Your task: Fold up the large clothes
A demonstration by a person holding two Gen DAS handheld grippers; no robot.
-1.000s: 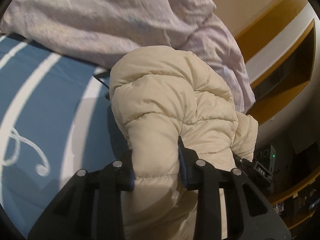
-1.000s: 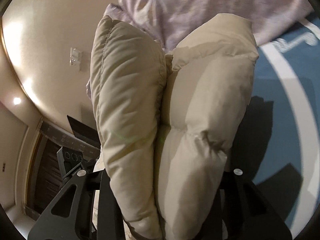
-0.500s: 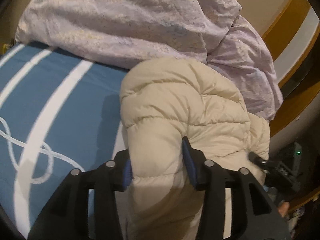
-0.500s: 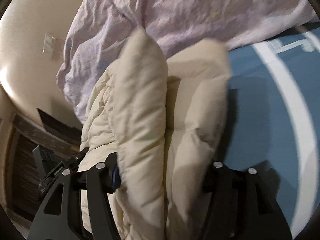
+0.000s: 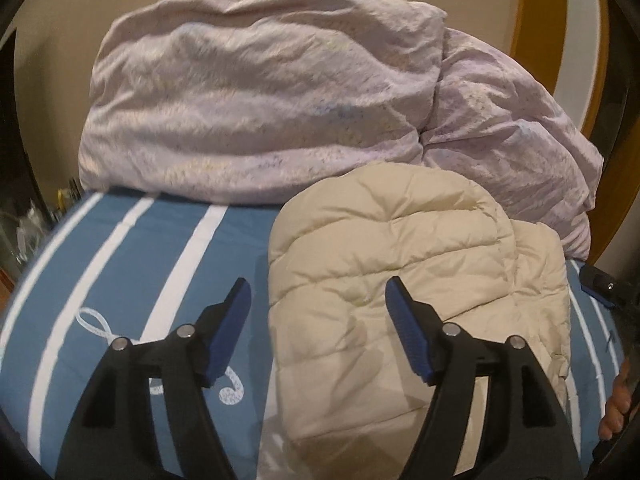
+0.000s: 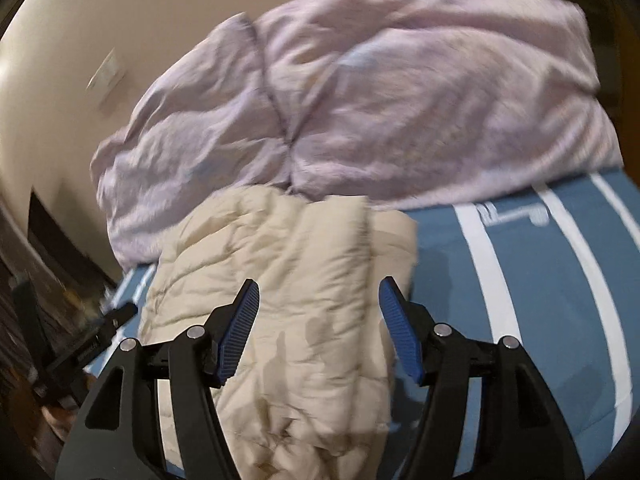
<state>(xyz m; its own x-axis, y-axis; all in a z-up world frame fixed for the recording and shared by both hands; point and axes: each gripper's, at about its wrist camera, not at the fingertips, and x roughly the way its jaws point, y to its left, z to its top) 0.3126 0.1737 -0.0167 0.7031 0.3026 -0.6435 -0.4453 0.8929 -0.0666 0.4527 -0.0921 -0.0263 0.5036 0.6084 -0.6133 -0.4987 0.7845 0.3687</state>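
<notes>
Two wrist views show one cream puffer jacket (image 5: 404,280) lying in a folded bundle on a blue bedspread (image 5: 132,264) with white stripes.

Left wrist view. The left gripper (image 5: 318,324) has its fingers spread wide, gripping nothing; the right-hand finger lies over the jacket's near part, while the left-hand finger is over bare bedspread just beside the jacket's left edge. The jacket's rounded far end touches a heaped lilac duvet (image 5: 264,108), which lies behind the jacket against the wall. A second cream layer shows at the jacket's right side, so the garment appears doubled over. The spread fingers suggest the bundle is meant to rest on the bedspread under its own weight.

Right wrist view (blurred). The right gripper (image 6: 318,320) is likewise spread apart and holds nothing; both fingers sit above the jacket's (image 6: 288,280) near half. The jacket lies lengthwise away from the camera, its far end at the duvet (image 6: 380,92). Bedspread (image 6: 520,280) is exposed to the jacket's right. Left of the jacket, a dark shape that may be the other gripper is too blurred to identify.

Judgement: the fold looks largely made; puffy filling may spring the layers open, so pressing flat probably comes next.
</notes>
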